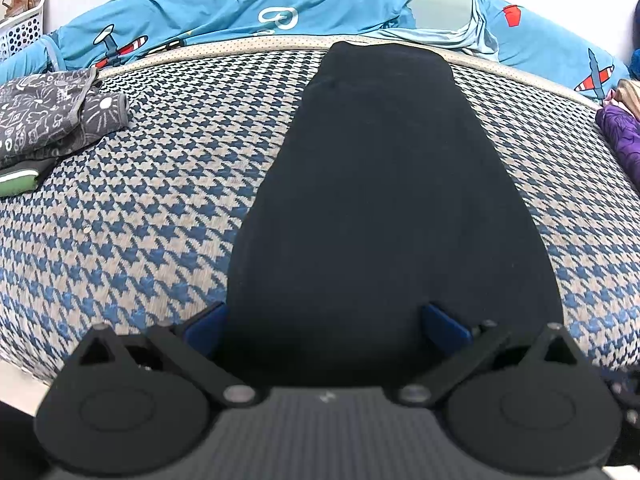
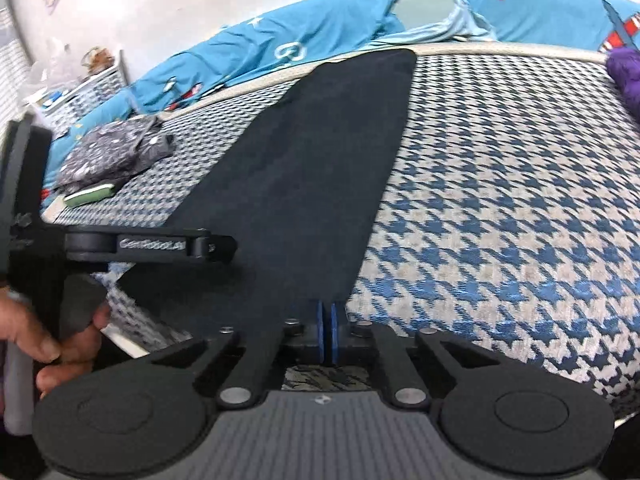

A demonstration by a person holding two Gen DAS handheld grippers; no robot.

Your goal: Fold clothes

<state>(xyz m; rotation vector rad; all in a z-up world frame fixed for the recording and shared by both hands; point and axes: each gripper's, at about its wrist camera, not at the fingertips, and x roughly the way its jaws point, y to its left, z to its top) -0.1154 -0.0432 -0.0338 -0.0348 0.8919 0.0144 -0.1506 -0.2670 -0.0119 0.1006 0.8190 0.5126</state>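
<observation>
Right gripper [image 2: 328, 330] is seen with its blue pads pressed together at the near right corner of the black garment [image 2: 304, 168], and only a thin edge of cloth, if any, can be made out between them, so a firm hold cannot be confirmed. Left gripper [image 1: 324, 320] is held with its jaws well apart, the near edge of the same garment lying between the blue fingers [image 1: 444, 322] without being pinched. The garment is laid long and flat on the houndstooth cover [image 2: 500, 200], its far end reaching the cover's pale border. If the near edge is lifted from here, the corner may be dropped from so shallow a bite, or the cover may be caught along with it. With one side unclamped, the cloth could be dragged askew and the fold left crooked. A folded grey garment [image 1: 44, 120] lies well apart to the left and is unlikely to be disturbed.
</observation>
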